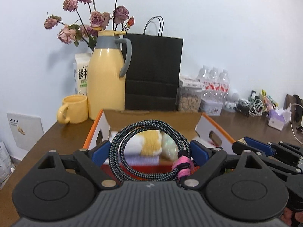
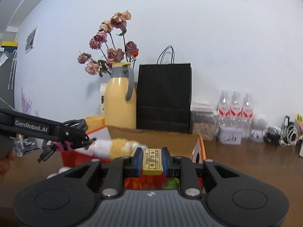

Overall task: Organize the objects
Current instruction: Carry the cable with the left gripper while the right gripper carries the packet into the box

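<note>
The right tongs [image 2: 152, 162] clamp a small yellow eraser [image 2: 152, 162] above the cardboard box [image 2: 153, 137].

A plain pale wall [image 2: 217, 37] runs behind a brown wooden counter [image 1: 236, 124], lit evenly and softly. Along the counter's back edge stand a yellow jug [image 1: 107, 75], dried roses [image 1: 90, 19], a black paper bag [image 1: 153, 71] and clear bottles [image 2: 234, 107]. Tangled cables [image 1: 253, 106] lie toward the back right corner. In the right wrist view, a small picture [image 2: 30, 39] hangs on the wall at far left, beside a dark panel [image 2: 6, 83].
</note>
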{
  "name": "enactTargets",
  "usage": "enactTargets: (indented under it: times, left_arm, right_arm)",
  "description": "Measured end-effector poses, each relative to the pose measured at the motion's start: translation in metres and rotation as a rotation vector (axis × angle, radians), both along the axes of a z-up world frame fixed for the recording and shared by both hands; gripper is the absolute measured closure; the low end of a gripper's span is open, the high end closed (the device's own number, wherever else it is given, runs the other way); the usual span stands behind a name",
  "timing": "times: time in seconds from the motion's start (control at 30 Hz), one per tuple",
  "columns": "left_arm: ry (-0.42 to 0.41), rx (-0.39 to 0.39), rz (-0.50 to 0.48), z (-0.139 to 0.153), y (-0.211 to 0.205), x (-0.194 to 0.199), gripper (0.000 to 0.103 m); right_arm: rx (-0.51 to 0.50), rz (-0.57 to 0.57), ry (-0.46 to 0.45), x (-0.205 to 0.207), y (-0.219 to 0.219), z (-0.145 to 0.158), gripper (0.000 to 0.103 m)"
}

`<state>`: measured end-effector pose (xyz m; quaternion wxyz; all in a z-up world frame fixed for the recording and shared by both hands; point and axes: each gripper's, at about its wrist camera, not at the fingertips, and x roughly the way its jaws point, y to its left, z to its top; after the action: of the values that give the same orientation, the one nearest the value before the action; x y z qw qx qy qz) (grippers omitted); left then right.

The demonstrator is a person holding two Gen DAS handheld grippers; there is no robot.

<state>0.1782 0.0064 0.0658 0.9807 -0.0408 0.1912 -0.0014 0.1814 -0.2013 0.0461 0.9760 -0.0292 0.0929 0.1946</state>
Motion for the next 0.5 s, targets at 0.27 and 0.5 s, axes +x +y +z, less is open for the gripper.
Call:
enactTargets:
  times: [0.27,0.5]
  left_arm:
    - [-0.021,-0.050,0.052,0.007,0.004,0.060,0.013]
    - [-0.038,-0.049,0.107,-0.006,0.003,0.102,0.013]
  right_arm:
    - [0.061,-0.051,0.018,0.065,0.017,0.015,0.083]
    - [0.102,-0.099,0.070,0.111,0.024,0.001,0.083]
